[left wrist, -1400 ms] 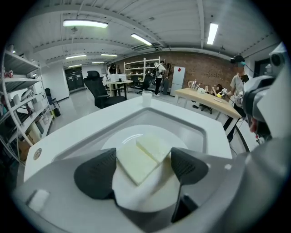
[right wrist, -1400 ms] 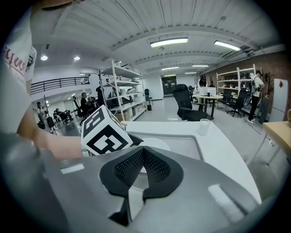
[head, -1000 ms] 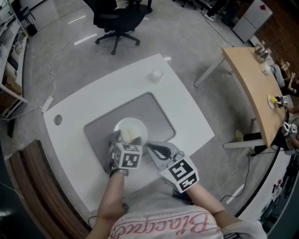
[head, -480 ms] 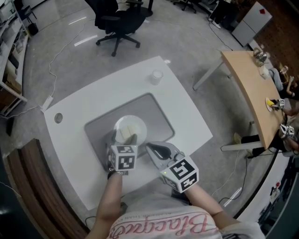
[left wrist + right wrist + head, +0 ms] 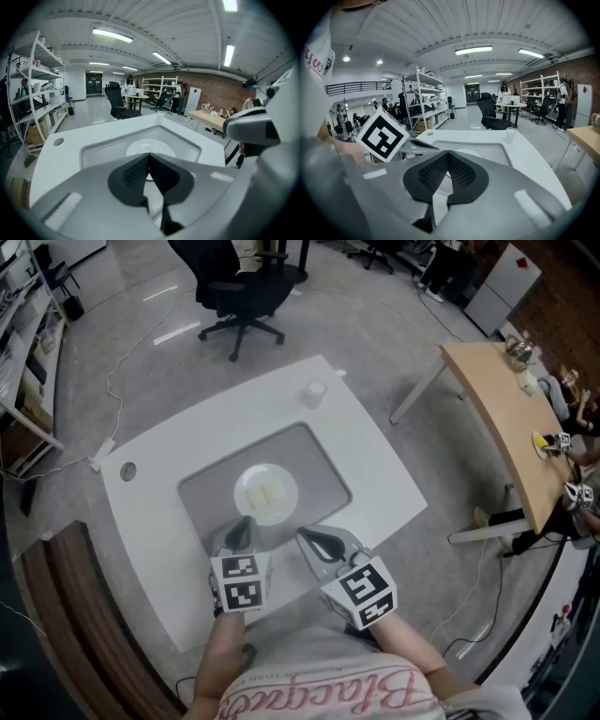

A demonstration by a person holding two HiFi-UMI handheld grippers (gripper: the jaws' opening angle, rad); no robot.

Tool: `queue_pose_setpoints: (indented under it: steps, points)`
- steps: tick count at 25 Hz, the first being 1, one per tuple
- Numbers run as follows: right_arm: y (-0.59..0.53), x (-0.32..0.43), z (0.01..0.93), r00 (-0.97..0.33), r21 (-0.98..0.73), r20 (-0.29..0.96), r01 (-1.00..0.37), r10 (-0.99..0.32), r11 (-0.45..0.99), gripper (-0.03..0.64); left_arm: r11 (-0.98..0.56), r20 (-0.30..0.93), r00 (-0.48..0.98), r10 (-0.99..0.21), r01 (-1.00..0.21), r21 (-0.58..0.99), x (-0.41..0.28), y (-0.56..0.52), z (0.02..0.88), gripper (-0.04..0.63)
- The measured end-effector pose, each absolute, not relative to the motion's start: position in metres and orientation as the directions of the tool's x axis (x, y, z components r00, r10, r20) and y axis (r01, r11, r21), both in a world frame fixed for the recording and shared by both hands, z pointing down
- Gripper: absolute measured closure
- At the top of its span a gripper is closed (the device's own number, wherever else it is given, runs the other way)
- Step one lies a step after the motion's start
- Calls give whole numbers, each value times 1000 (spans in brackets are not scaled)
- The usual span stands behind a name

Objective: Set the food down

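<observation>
food [image 5: 266, 493] sat on plate [image 5: 243, 507], centre of frame, on grey mat [image 5: 314, 460] on table [image 5: 375, 488]; left tongs [image 5: 244, 524] and right tongs [image 5: 307, 538] were both pressed together, empty, just below plate

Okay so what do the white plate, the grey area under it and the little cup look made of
Plate: probably glazed ceramic or melamine, smooth white with a slight sheen.
Grey area: matte, rounded corners, slightly sunken; plastic or rubbery mat, unclear.
Cup: looks like translucent plastic or glass; too small to be sure.
</observation>
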State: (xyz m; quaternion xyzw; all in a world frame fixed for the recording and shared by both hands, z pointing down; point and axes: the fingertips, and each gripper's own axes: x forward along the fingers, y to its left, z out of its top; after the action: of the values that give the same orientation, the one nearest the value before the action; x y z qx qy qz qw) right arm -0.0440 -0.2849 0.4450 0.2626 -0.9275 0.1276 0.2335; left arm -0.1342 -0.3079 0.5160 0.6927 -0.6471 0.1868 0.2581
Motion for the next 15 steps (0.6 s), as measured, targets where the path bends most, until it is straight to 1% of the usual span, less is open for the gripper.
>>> queue_pose_setpoints:
  steps: [10,15]
  points:
    - [-255,-31,431,-752,-86,451,-572,-480,816,617,-27,523,80,-848,-994,109,-128,-271,483,595]
    - [-235,-25,425,-761,-99,419,-581,-496,808,617,-62,496,102,-862,-993,97,-114,-252,474,595]
